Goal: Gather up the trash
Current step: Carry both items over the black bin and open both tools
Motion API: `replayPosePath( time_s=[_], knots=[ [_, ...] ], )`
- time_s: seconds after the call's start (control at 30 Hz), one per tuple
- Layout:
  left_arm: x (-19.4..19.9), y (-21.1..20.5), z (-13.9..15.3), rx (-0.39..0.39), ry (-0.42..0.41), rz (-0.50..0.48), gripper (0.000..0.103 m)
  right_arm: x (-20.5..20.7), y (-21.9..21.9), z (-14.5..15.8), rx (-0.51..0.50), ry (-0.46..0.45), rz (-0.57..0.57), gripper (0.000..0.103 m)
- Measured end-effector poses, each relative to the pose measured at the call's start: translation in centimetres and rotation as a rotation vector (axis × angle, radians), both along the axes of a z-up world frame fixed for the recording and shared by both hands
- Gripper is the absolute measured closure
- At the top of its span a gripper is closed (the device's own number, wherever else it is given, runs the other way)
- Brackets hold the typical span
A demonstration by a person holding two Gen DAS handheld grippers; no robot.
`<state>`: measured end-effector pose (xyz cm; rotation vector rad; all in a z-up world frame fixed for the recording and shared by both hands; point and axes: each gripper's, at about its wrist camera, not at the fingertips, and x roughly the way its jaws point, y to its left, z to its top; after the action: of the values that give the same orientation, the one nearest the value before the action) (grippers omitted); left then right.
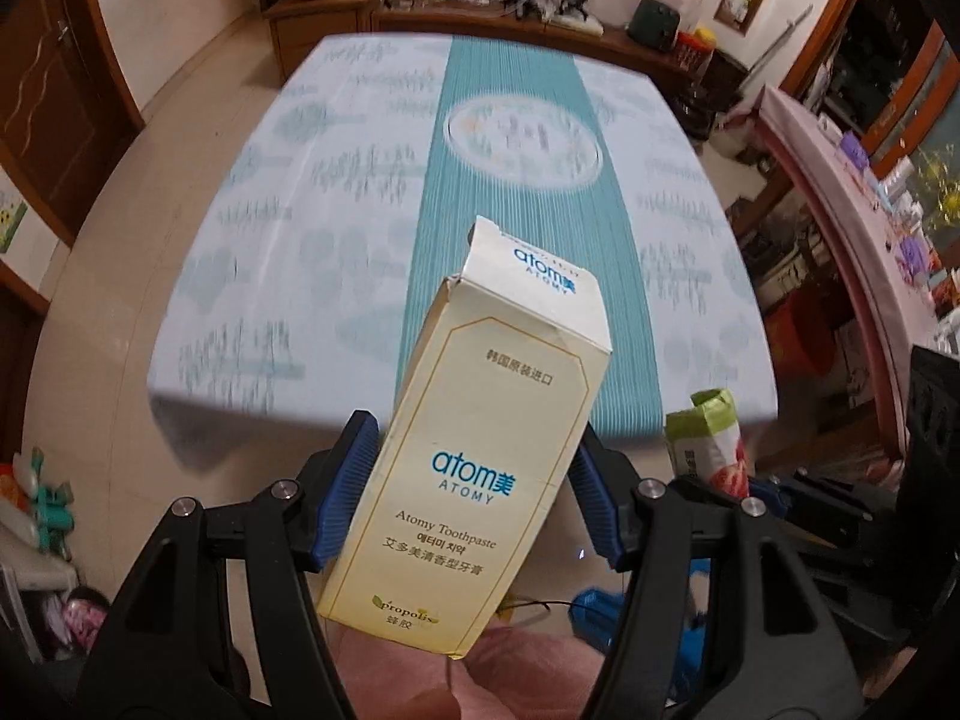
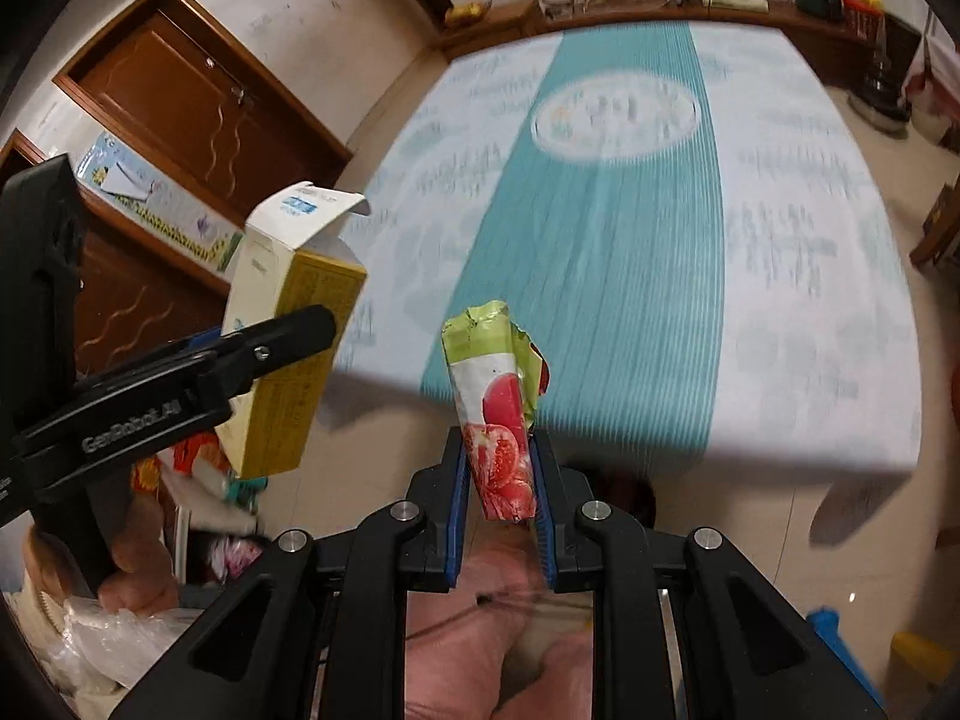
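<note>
Teal-and-white cloth covers the tabletop [image 1: 252, 276], blurred, beyond both claws. Cream toothpaste box [image 1: 480, 438], top flap open, pinched upright in the left claw [image 1: 468, 498]. Crumpled green-and-red snack wrapper [image 2: 501, 414] pinched in the right claw [image 2: 501, 492].

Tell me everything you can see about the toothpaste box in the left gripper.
The toothpaste box is a tall cardboard carton, cream with a thin gold border and blue Atomy lettering; one side is yellow with small print. Its top flap hangs open and the upper edges look dented. The left gripper clamps it low down between blue pads, holding it roughly upright and slightly tilted, off the table.
</note>
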<state>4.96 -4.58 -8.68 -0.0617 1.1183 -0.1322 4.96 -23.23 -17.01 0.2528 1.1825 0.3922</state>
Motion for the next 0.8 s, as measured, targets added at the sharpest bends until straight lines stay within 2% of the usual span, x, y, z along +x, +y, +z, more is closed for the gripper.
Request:
replayPosePath(
  time_s=[0.13,0.3,0.5,0.8],
  knots=[
    [-3.5,-0.5,-3.1,0.033,0.056,-0.027,0.043,-3.5,-0.2,-3.3,0.004,0.055,0.004,0.084],
    [-4.8,-0.2,-9.7,0.044,0.137,-0.02,0.043,-6.8,0.5,-9.6,-0.005,0.139,-0.017,0.084],
    [-5.9,0.2,-18.9,0.056,0.199,-0.016,0.043,-9.4,1.0,-19.8,-0.054,0.229,-0.073,0.084],
    [-4.7,-0.4,-33.7,0.027,0.254,-0.023,0.043,-9.5,0.9,-34.0,-0.118,0.301,-0.13,0.084]
  ],
)
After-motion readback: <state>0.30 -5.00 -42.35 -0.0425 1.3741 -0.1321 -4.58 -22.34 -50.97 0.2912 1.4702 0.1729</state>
